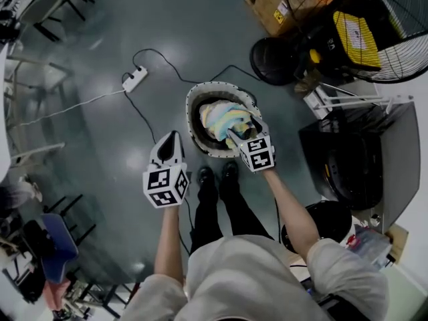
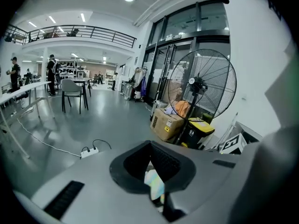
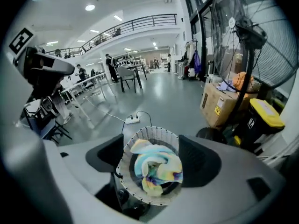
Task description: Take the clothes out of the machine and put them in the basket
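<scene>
Bunched inside the round white mesh basket (image 1: 192, 116): a soft cloth in pastel blue, yellow and pink (image 1: 224, 118), lying within the rim on all sides. Directly over its right part, the right gripper (image 1: 246, 134), jaws spread wide and released, framing the cloth without pressing on it. Left of the basket and apart from its rim, the left gripper (image 1: 171, 139), jaws drawn together to a point, with nothing clearly pinched between them. Just at the basket's near edge, a pair of black shoes (image 1: 217, 176). Close past the far right edge, a black round fan base (image 1: 274, 60). Further to the right, a dark grey machine (image 1: 354, 159). Wide grey-green floor (image 1: 80, 132) on the left side, crossed by a white power strip (image 1: 134, 79) and its thin cables.
</scene>
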A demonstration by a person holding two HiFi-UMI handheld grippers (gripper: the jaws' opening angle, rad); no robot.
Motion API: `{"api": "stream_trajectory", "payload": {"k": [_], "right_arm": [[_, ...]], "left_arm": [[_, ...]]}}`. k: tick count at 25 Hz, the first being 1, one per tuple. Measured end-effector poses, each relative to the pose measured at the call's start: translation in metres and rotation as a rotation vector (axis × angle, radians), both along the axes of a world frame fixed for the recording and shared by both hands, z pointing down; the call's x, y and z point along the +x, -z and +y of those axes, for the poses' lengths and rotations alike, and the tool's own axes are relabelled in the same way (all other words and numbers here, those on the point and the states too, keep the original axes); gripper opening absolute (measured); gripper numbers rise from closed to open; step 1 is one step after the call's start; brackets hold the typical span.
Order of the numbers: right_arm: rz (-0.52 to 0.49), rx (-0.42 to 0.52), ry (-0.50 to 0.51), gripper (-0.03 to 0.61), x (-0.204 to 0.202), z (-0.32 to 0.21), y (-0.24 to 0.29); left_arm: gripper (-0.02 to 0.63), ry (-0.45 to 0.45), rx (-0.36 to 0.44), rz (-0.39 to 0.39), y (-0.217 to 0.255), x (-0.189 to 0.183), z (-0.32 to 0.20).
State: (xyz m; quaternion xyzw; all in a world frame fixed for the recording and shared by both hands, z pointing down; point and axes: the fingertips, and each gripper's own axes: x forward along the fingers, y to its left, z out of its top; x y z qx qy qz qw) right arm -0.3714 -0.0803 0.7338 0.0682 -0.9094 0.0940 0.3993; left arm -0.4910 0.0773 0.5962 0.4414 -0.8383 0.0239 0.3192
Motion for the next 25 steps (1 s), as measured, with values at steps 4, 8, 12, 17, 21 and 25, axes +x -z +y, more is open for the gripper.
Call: {"api": "stream_trajectory", "payload": {"k": [4,8,12,17,21,25], "right_arm": [[-0.020,0.011,0.004,0.377,0.001,0.003,0.008],[-0.028,0.014,-0.022,0.283,0.004,0.000,0.016],[-0.073,0.016,-0.052,0.183,0.003,-0.003,0.039],[-0.114,0.054,-0.082,0.032,0.007,-0.009,0.074],[-0.182,0.089,-0.105,0.023,0.016,-0.015,0.118],[-0.267,0.123,-0.122,0.023,0.023,-0.022,0.173]], "left_arm": [[0.017,-0.012,-0.002,0.004,-0.001,0.001,-0.004],[0.017,-0.024,0.006,-0.001,0.003,0.002,-0.010],[0.017,-0.031,0.005,-0.011,0.011,0.001,-0.009],[0.017,-0.037,0.011,-0.021,0.025,0.002,-0.007],[0.017,-0.036,0.030,-0.045,0.050,0.004,-0.009],[0.017,-0.057,0.050,-0.087,0.085,0.006,-0.014]]}}
